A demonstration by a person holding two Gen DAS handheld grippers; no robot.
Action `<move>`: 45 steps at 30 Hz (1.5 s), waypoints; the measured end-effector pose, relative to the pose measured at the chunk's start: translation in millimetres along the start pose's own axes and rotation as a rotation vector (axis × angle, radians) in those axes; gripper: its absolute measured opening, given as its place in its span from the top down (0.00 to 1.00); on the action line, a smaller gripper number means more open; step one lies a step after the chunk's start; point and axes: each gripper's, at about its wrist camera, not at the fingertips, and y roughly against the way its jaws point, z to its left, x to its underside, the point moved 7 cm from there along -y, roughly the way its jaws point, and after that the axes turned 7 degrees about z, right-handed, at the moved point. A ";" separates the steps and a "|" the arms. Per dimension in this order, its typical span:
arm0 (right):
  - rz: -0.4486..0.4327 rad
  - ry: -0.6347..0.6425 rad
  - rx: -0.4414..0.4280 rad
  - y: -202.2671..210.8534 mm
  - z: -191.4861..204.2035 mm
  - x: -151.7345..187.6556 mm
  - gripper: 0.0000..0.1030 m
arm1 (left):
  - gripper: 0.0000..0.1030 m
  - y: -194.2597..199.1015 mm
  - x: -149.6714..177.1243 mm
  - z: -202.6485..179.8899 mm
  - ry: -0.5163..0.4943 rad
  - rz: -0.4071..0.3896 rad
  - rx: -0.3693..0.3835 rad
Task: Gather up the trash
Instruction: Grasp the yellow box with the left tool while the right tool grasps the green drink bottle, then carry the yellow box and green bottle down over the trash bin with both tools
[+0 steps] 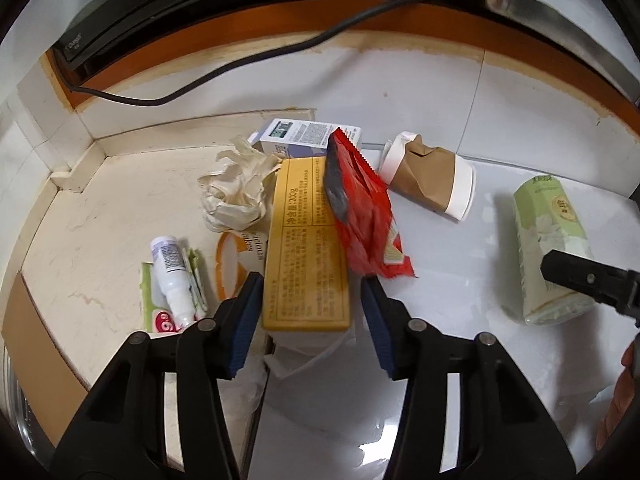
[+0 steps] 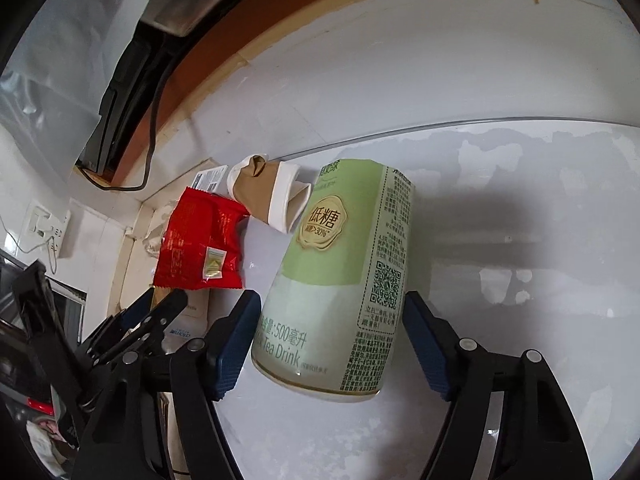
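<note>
In the left wrist view my left gripper (image 1: 310, 308) is open, its blue pads on either side of the near end of a yellow box (image 1: 306, 240). A red snack wrapper (image 1: 362, 208) leans on the box. A crushed brown paper cup (image 1: 430, 176), crumpled paper (image 1: 236, 190) and a white carton (image 1: 308, 136) lie behind. In the right wrist view my right gripper (image 2: 332, 344) is open around a green milk-tea bottle (image 2: 340, 280) lying on the white surface (image 2: 500, 168); the pads stand apart from it. The bottle also shows in the left wrist view (image 1: 554, 256).
A small white bottle (image 1: 172, 276) and green packet (image 1: 150, 300) lie at the left on the cream counter (image 1: 100, 220). A black cable (image 1: 240, 66) runs along the back under a dark appliance (image 1: 160, 12). The red wrapper (image 2: 200, 240) and cup (image 2: 272, 196) sit beyond the bottle.
</note>
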 end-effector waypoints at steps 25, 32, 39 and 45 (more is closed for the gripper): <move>-0.074 0.167 -0.122 98.9 44.3 100.0 0.32 | 0.65 140.2 98.0 11.0 0.074 -0.122 0.001; -0.094 0.271 -0.157 139.1 74.6 167.1 0.32 | 0.65 216.9 168.2 8.0 0.085 -0.181 0.039; -0.129 0.433 -0.188 177.8 112.2 250.4 0.32 | 0.64 270.9 256.7 10.7 0.124 -0.230 0.035; -0.129 0.552 -0.178 183.0 133.1 321.0 0.32 | 0.64 281.2 333.8 22.2 0.208 -0.247 0.007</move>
